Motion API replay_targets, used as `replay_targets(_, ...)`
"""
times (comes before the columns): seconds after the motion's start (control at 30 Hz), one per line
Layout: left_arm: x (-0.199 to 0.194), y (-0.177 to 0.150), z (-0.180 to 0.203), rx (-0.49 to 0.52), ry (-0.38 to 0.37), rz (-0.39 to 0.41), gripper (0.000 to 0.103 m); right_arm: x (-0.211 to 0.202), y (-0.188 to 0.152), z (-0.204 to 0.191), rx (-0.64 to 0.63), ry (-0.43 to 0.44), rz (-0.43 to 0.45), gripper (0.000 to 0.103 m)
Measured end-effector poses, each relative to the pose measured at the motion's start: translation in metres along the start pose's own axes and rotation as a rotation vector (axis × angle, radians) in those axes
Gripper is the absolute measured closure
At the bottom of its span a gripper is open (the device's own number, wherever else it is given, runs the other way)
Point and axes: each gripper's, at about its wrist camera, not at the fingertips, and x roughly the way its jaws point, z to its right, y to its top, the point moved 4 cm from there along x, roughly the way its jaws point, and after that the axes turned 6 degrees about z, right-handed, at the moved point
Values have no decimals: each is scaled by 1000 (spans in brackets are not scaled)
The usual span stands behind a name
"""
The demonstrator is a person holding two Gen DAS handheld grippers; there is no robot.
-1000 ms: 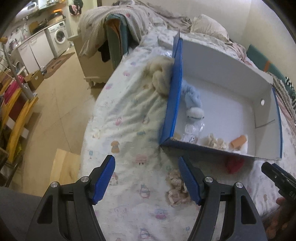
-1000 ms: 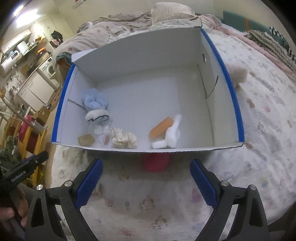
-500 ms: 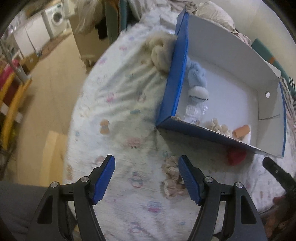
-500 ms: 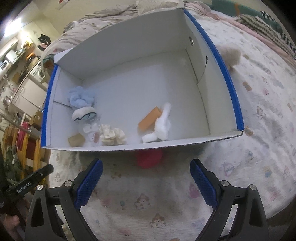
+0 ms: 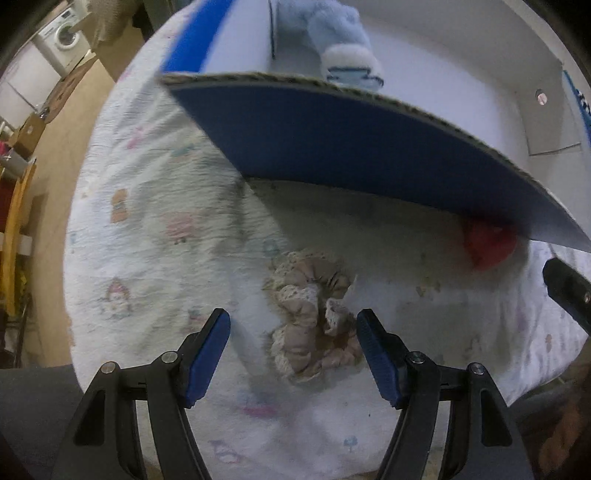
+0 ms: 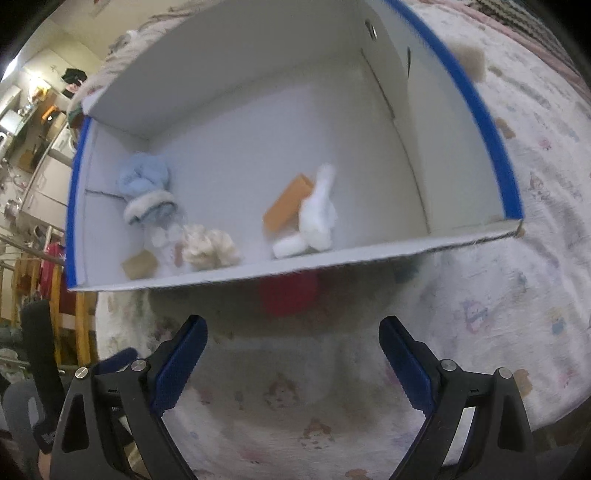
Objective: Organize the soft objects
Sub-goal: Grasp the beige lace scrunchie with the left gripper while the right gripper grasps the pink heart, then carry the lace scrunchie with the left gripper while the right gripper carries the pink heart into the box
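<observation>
A beige lace scrunchie (image 5: 312, 317) lies on the patterned bedsheet just in front of the blue box (image 5: 354, 147). My left gripper (image 5: 293, 326) is open, low over the sheet, its fingers on either side of the scrunchie. A red soft object (image 5: 487, 243) lies against the box's front wall; it also shows in the right wrist view (image 6: 288, 297). My right gripper (image 6: 291, 334) is open and empty, hovering just short of the red object. Inside the box (image 6: 476, 107) lie a light blue plush (image 6: 146, 188), a cream scrunchie (image 6: 210, 247), a white plush (image 6: 317, 214) and an orange block (image 6: 288, 201).
The bed's left edge drops to a tan floor (image 5: 55, 184). A fluffy beige object (image 6: 471, 59) lies on the sheet right of the box. The right gripper's black body (image 5: 565, 291) shows at the left wrist view's right edge. Kitchen units and a washing machine (image 5: 64, 33) stand far left.
My left gripper has dropped forward to the beige scrunchie, which now sits between its open fingers. My right gripper has moved closer to the box front and the red object.
</observation>
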Motion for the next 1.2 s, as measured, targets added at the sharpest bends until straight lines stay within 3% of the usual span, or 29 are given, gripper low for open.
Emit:
replay_targets(0.03,3,1,2,0,0,-3,38,3,-1,0,-8,-8,-8,9)
replay_targets(0.07,4,2,2,2,-3,-8,50,7,-2,0,-17,-14,-19,10)
replay_targets(0.1,6,2,5,11,-17,-26,71,11,-2,-1,-22,-16,-27,11)
replay_targets(0.2,9,3,7,20,-46,-57,94,21,-1,-6,-48,-29,-37,12)
replay_targets(0.27,6,3,7,33,-46,-51,95,28,2,-12,-90,-53,-35,14)
replay_targets(0.33,0,4,6,34,-54,-33,95,35,5,-17,-125,-58,-38,30)
replay_targets(0.57,-25,12,-7,14,-86,34,95,53,9,-23,-168,-96,-44,35)
replay_targets(0.63,-30,13,-9,13,-87,52,95,58,7,-24,-172,-94,-59,53)
replay_targets(0.97,-43,13,-21,14,-64,85,95,43,-8,-32,-169,-53,-62,55)
replay_targets(1.2,-64,4,-21,9,-61,140,96,7,-28,-55,-196,11,-32,55)
